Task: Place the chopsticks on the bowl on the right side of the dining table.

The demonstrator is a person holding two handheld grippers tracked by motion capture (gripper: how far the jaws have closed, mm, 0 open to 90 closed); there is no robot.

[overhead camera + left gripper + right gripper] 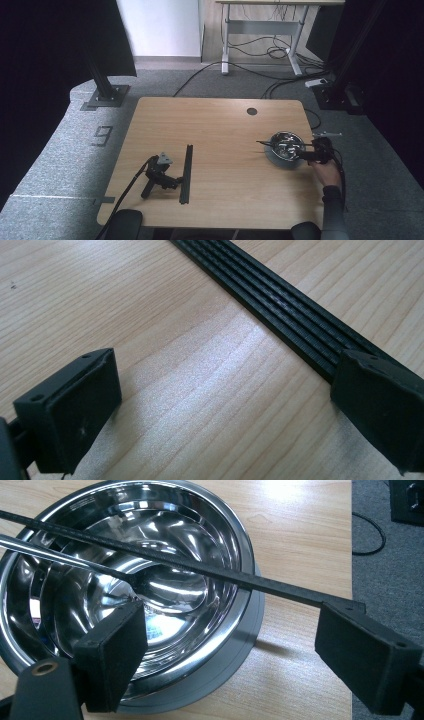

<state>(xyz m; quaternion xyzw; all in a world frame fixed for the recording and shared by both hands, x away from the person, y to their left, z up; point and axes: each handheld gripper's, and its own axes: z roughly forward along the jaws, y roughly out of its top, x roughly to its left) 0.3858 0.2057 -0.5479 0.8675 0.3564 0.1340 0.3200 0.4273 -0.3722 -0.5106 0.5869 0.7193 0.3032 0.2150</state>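
**A:** Where is the bowl [285, 146] sitting?

**B:** Near the right edge of the surface [220, 150], about halfway between its far and near edges. It's a shiny steel bowl on a flat grey base. A thin black rod [281, 144] lies across its rim, and in the right gripper view a slim metal handle [65, 556] slants down into the bowl from the left.

**A:** And the right claw [306, 154]?

**B:** Just beside the bowl, at its side nearest the right edge, with the person's hand [327, 171] behind it. In the right gripper view its jaws stand wide apart, released. The left pad hangs over the bowl's near rim; the right pad sits where the rod's end comes out past the rim, seemingly touching that end from one side. Nothing is pinched between the two pads, so the rod rests on the bowl, not in a grip.

**A:** What about the left claw [172, 181]?

**B:** It lies on the surface toward the near left corner, well apart from the bowl. Its jaws are also spread open, with bare wood between them. A long black ribbed strip [186, 173] lies just beside it, running from far to near; in the left gripper view the right pad sits at or over the strip's edge, but the strip isn't clamped.
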